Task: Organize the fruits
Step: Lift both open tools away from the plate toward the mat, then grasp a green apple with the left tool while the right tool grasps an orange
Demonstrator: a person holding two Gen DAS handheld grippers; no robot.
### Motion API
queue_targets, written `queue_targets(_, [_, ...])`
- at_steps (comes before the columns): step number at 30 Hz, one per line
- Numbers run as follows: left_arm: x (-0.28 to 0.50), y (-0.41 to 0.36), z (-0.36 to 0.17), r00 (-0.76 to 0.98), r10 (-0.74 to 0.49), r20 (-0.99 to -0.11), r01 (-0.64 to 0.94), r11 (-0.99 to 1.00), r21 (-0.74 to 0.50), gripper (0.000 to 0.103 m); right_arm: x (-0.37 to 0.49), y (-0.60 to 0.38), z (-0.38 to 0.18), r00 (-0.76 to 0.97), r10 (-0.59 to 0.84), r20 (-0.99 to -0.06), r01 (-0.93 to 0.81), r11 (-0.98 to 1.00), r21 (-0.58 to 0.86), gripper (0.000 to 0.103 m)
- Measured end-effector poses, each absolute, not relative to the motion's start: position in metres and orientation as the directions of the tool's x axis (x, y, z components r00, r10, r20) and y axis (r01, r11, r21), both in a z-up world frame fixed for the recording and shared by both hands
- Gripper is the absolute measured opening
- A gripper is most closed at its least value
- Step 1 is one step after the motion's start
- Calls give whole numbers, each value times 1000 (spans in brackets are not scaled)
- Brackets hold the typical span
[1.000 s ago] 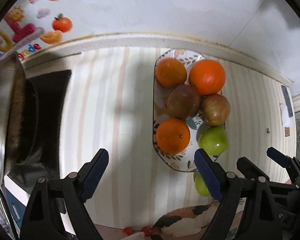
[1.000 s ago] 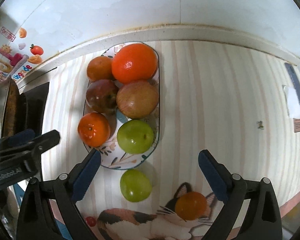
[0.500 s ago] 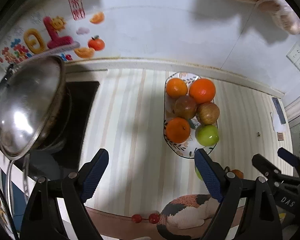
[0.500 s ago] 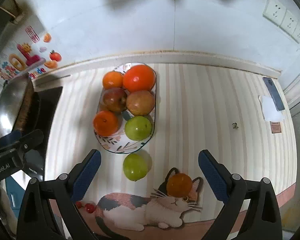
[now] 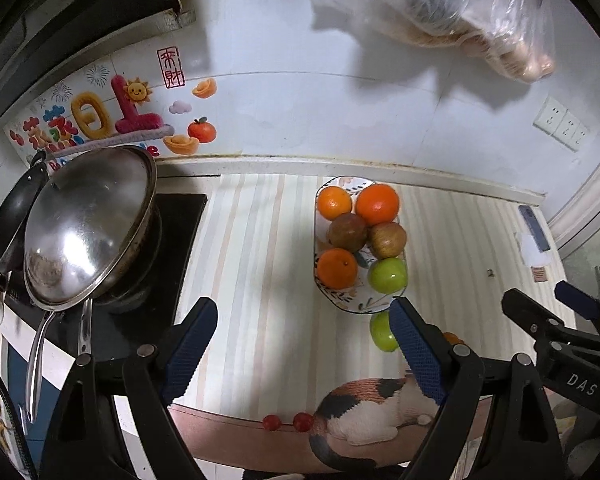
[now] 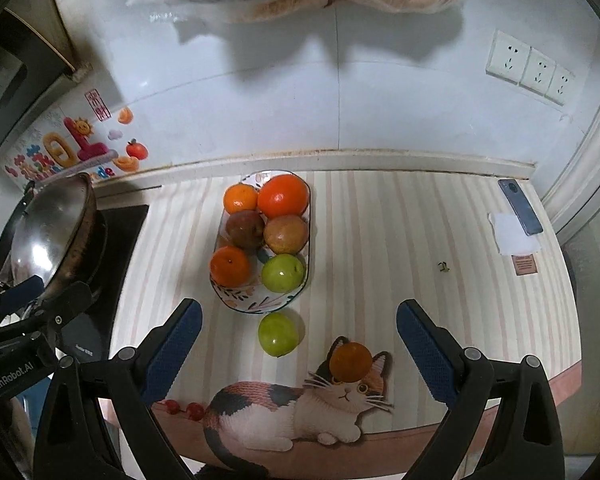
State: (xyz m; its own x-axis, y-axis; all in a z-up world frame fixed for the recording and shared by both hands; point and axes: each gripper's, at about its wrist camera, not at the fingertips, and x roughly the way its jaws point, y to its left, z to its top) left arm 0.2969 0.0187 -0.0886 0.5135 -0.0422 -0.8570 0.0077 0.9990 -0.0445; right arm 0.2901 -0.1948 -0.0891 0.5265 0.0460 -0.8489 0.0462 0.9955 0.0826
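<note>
While 6 glossy round fruits (image 6: 278, 232) fill the oval plate (image 6: 240, 304) (floral rim) — 2 lie outside.

The striped counter (image 6: 380, 240) is carrying a plate (image 6: 240, 304) at its centre. A green apple (image 6: 278, 334) is lying just off the plate at 6 o'clock, an orange (image 6: 350, 361) sitting at 5 o'clock, and a phone (image 6: 520, 212) resting on paper (image 6: 512, 240) at 3 o'clock.

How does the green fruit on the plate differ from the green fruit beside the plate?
The green fruit on the plate lies inside the patterned plate beside other fruit. The green fruit beside the plate lies alone on the striped counter, nearer the cameras. Both are round, glossy, light green and similar in size.
</note>
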Motion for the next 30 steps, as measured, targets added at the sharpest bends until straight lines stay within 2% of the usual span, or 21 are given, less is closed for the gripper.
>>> queue_targets(10, [297,7,-92,499,-71,-864,22,997,-70,88,282,-203,-84,529,105,-842,51,987,155,100])
queue_targets(12, [304,1,-102,486,-70,-871,28,998,-64,99,286,-216,-95,512,110,-852,82,981,175,100])
queue_targets(19, [337,-30,-162,360,-91,-928,66,995,-72,99,307,-276,-172,383,116,-916,220,952,213,100])
queue_targets(26, [368,-69,-244,135,-142,-981,99,987,-129,99,313,-316,-262,242,221,-945,335,895,295,99])
queue_targets(28, [375,-78,-265,76,-157,-985,93,984,-150,99,310,-324,-278,231,244,-942,361,877,315,91])
queue_targets(30, [381,-84,-286,15,-183,-983,70,981,-181,99,308,-326,-288,213,260,-942,373,869,325,90])
